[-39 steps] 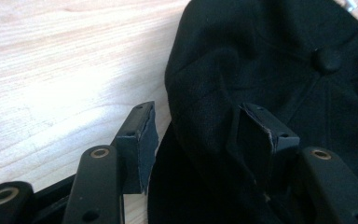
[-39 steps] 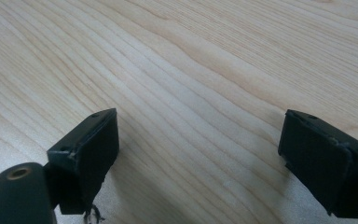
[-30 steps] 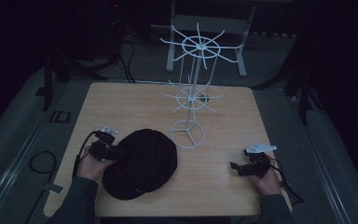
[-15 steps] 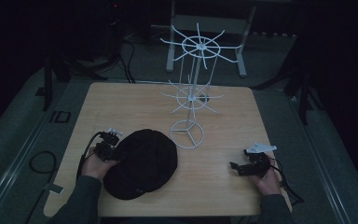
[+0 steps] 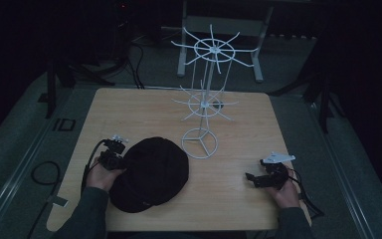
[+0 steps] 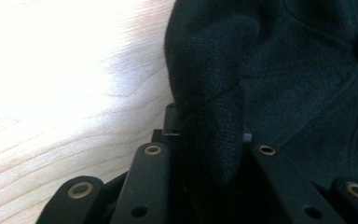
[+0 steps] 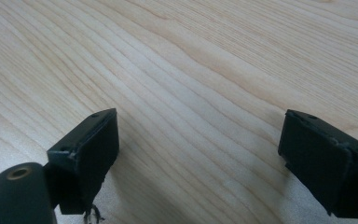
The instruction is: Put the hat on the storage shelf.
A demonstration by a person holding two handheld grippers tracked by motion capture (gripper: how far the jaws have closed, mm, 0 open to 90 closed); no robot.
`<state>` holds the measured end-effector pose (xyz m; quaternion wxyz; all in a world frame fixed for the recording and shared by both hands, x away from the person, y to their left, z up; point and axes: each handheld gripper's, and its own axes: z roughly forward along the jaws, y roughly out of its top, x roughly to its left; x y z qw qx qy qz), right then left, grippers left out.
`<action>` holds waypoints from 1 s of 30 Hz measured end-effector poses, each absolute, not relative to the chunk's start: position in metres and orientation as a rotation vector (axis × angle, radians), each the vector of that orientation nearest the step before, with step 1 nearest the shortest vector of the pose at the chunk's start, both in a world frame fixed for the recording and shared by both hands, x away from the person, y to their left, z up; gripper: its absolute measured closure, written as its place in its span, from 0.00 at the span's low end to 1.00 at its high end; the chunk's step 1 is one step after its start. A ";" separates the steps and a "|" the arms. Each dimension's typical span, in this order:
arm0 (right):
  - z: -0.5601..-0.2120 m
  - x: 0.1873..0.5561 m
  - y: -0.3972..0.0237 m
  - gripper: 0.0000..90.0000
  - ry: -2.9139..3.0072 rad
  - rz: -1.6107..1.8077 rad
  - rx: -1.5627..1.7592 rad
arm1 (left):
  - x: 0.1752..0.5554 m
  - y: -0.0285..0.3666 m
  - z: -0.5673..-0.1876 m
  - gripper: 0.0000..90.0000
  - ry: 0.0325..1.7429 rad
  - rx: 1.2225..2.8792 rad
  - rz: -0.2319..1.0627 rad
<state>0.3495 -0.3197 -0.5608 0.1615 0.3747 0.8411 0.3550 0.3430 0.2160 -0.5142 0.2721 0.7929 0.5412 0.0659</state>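
Observation:
A black fabric cap (image 5: pixel 151 174) lies on the wooden table (image 5: pixel 129 109) at the front left. My left gripper (image 5: pixel 123 165) sits at the cap's left edge. In the left gripper view a fold of the cap (image 6: pixel 303 70) is pinched between the jaws of the left gripper (image 6: pixel 208 126), which have just been closing on it. My right gripper (image 5: pixel 249 177) rests low over the table at the front right. In the right gripper view its jaws (image 7: pixel 198 154) stand wide open over bare wood, with nothing between them.
A white wire display stand (image 5: pixel 206 107) with two tiers of spokes rises from a ring base (image 5: pixel 199 143) at the table's middle, just right of the cap. Cables trail from both grippers. Dark floor and metal frames surround the table.
The left gripper's jaws have come together on the cap's left edge, which is bunched there now. Both hands have kept their places.

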 end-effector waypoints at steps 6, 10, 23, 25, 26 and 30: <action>-0.561 0.350 -0.320 0.13 2.401 1.013 1.070 | 0.342 0.223 -0.515 0.87 1.453 2.074 0.128; -0.561 0.350 -0.320 0.13 2.401 1.013 1.070 | 0.341 0.226 -0.514 0.88 1.451 2.050 0.115; -0.561 0.350 -0.320 0.13 2.401 1.013 1.070 | 0.340 0.237 -0.501 0.87 1.409 1.948 0.090; -0.561 0.350 -0.320 0.13 2.401 1.013 1.070 | 0.340 0.239 -0.498 0.87 1.406 1.930 0.087; -0.561 0.350 -0.320 0.13 2.401 1.013 1.070 | 0.340 0.240 -0.497 0.87 1.403 1.922 0.086; -0.561 0.350 -0.320 0.13 2.401 1.013 1.070 | 0.339 0.244 -0.492 0.87 1.392 1.900 0.090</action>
